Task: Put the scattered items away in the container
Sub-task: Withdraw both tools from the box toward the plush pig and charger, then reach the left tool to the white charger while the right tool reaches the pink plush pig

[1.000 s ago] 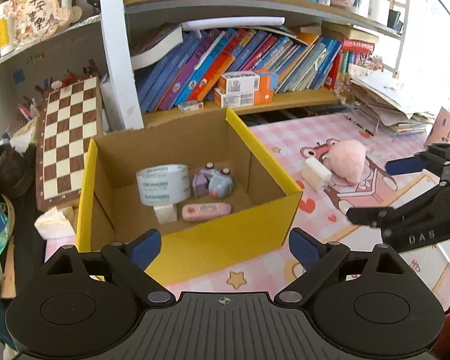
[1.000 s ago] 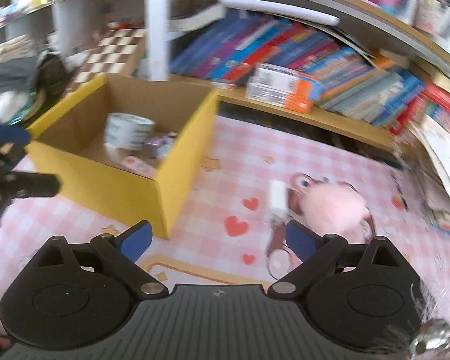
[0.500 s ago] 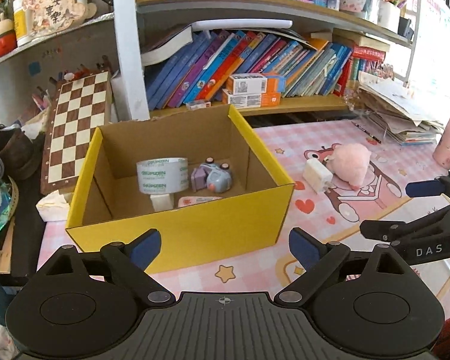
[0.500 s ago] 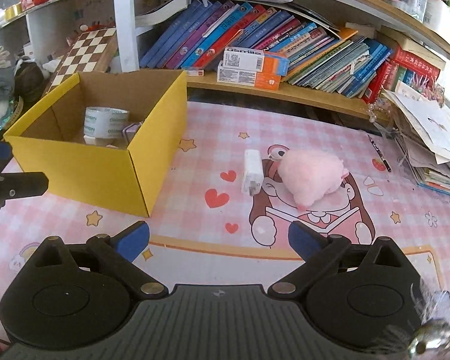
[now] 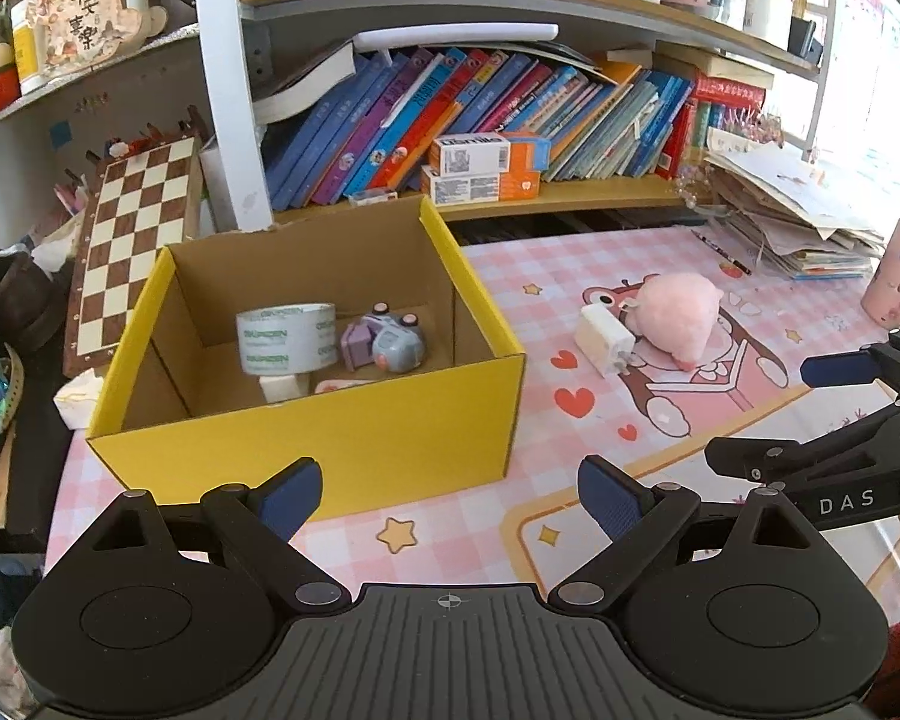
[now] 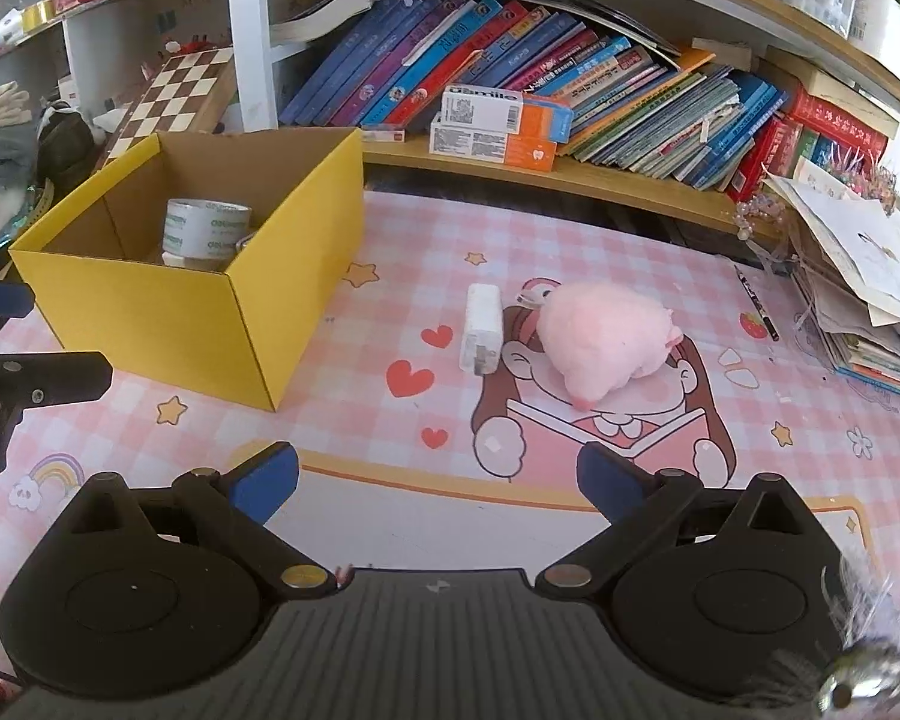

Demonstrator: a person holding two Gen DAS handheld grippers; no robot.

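Well ahead of open right gripper (image 6: 435, 480) fingers: charger (image 6: 481, 329), plush (image 6: 607, 345).

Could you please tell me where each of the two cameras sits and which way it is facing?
Left wrist: on the left gripper, angled down at the yellow box; its open fingers show, the right gripper at right.
Right wrist: on the right gripper, angled down at the white charger and pink plush; open fingers show.
Shared: box, charger, plush, bookshelf.
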